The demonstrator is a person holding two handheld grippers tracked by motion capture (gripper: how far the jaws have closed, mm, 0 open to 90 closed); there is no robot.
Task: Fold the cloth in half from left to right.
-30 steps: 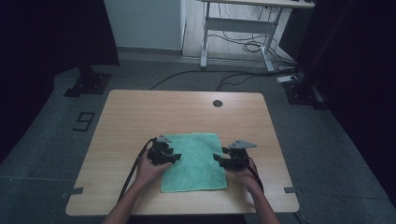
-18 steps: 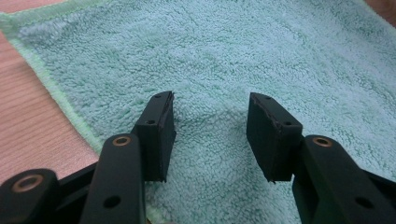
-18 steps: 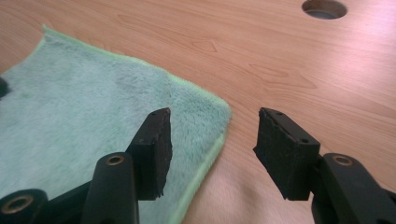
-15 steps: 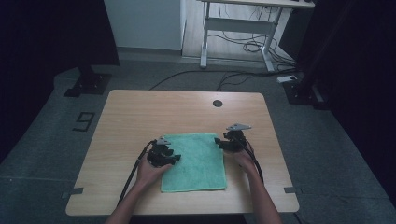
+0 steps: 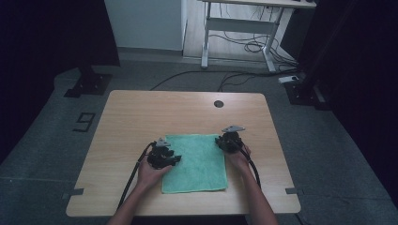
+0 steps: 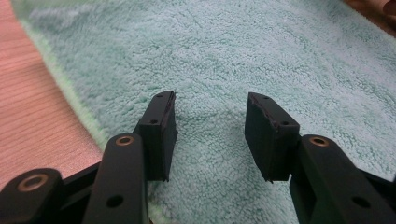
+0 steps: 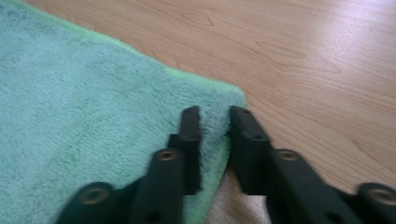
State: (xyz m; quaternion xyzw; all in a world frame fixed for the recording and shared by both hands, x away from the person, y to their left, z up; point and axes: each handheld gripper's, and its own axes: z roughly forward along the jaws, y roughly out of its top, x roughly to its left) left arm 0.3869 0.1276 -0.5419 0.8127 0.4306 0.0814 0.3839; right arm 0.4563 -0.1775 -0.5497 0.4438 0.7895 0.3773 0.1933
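Right tool (image 7: 215, 122): jaws narrow, just closed onto the far right corner of the green towel (image 7: 84, 107); a ridge of pile is pinched between the pads, and the hem is lifted slightly off the counter (image 7: 303, 60). Compared with a second ago, this tool is found farther from the person, moved from the towel's right edge up to that corner. Judgement: the corner grasp appears made, so a fold or lift of the towel can be started from this side.

Left tool (image 6: 210, 119): jaws held at a middling gap, resting on the towel near its left edge, with nothing clamped between the pads; position unchanged over the same interval. Judgement: it seems to serve as a hold-down, or awaits its own grasp.

Towel (image 5: 196, 161): laid flat on the near half of the counter (image 5: 141, 112), between the two hands, roughly square.

Counter: light wood, a dark round grommet (image 5: 218, 103) near the far edge.
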